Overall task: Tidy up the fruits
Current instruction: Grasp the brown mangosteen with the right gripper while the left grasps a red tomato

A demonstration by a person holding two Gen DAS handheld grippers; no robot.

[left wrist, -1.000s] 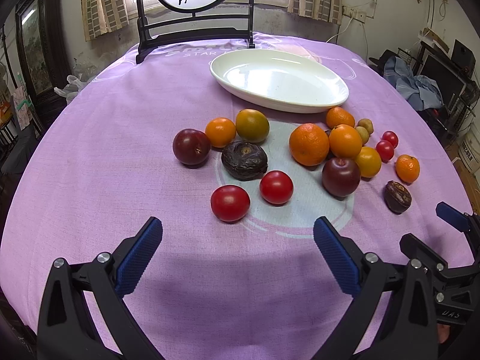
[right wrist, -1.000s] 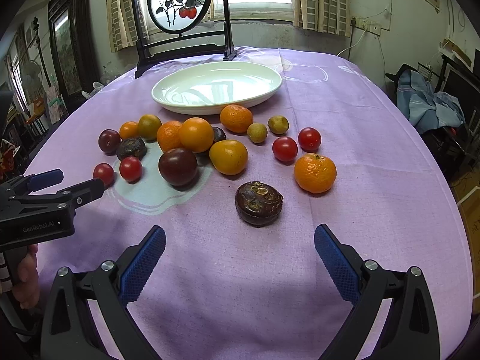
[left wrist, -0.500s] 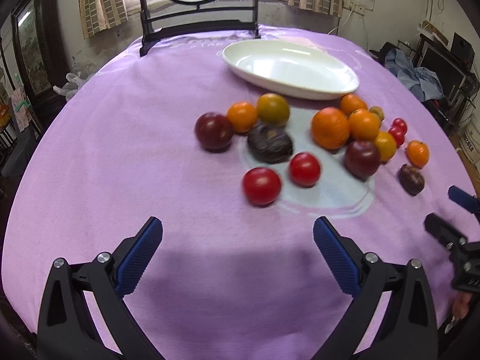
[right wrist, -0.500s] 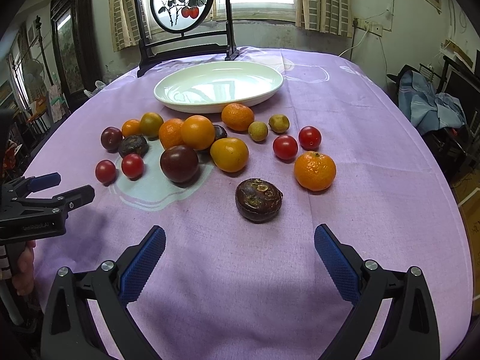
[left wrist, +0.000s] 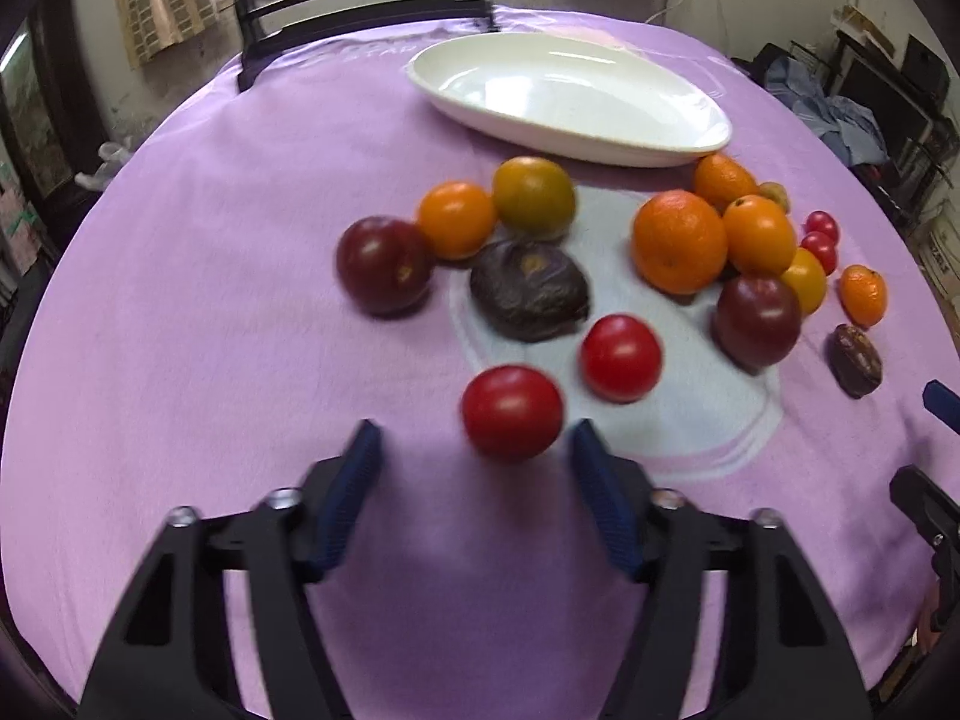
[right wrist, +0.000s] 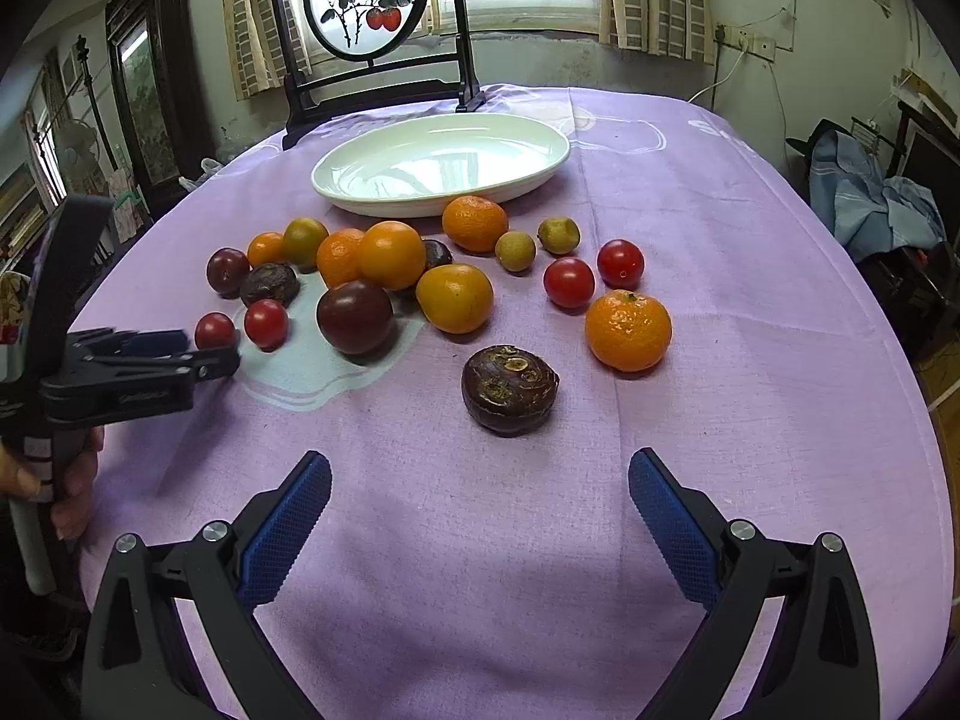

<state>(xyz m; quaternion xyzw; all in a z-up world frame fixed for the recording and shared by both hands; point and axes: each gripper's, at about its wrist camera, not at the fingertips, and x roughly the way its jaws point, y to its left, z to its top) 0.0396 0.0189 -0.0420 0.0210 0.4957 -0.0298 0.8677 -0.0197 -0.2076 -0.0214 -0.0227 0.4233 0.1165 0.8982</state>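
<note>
Several fruits lie on the purple cloth in front of an empty white oval plate (left wrist: 570,99) (right wrist: 441,165). My left gripper (left wrist: 474,450) is open, its blue pads on either side of a red tomato (left wrist: 511,412) that sits just ahead of the fingertips, apart from them. It also shows at the left of the right wrist view (right wrist: 198,354), next to that tomato (right wrist: 214,330). My right gripper (right wrist: 480,480) is open and empty, just short of a dark wrinkled fruit (right wrist: 509,389). An orange mandarin (right wrist: 627,330) lies to its right.
A second tomato (left wrist: 620,357), a dark wrinkled fruit (left wrist: 528,298), a plum (left wrist: 384,264) and oranges (left wrist: 678,242) lie beyond the left gripper. A framed round screen (right wrist: 366,0) stands at the table's far edge. Clothes and furniture (right wrist: 870,192) are to the right.
My left gripper has moved forward to the nearest red tomato and its jaws have narrowed around it. The right gripper has hardly moved.
</note>
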